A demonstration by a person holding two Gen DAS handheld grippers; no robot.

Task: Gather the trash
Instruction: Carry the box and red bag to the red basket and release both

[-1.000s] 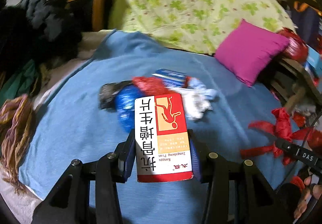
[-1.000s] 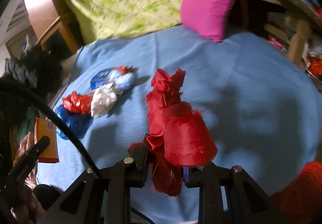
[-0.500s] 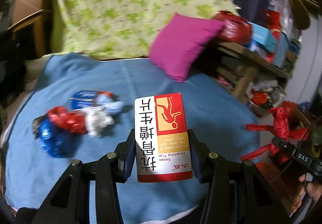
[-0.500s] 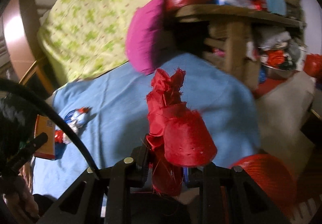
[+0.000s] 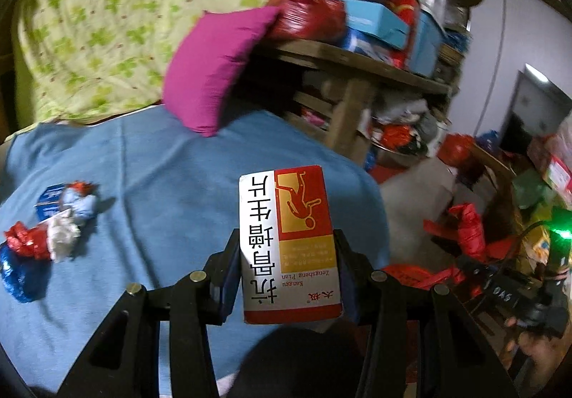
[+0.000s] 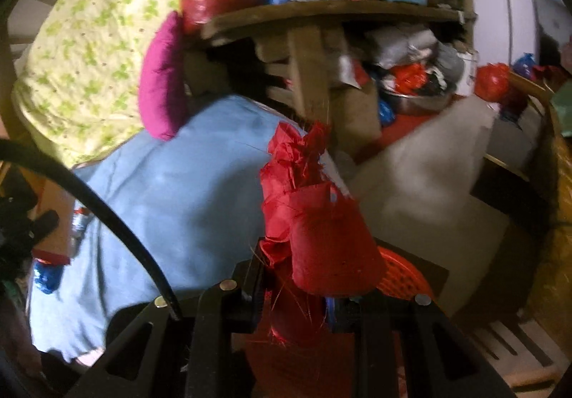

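Left claw [image 5: 289, 267] is clamped on a flat red-and-white cardboard medicine box with black Chinese print [image 5: 289, 244], both fingers pressed against its long sides, box sticking straight out toward 12 o'clock over the blue bedspread [image 5: 171, 176]. Out at about 9 o'clock from that box there's a little heap of crumpled wrappers, red, white and blue foil [image 5: 46, 233], lying on the bedspread well apart from the claw. Up at 11 o'clock a magenta cushion [image 5: 214, 65] leans against the green-leaf patterned quilt [image 5: 107, 22], right beside a cluttered wooden shelf [image 5: 357, 65] with blue boxes on top. Right claw [image 6: 293, 294] is closed on a crumpled red plastic bag scrap with frayed edges [image 6: 311, 219], which bunches up toward 12 o'clock. Just past it at 3 o'clock, lower down, you can see the rim of a red perforated plastic basket [image 6: 404, 273]; can't tell how deep it is. In the left wrist view the right claw and its red scrap show up over at 3 o'clock, off the bed's edge.
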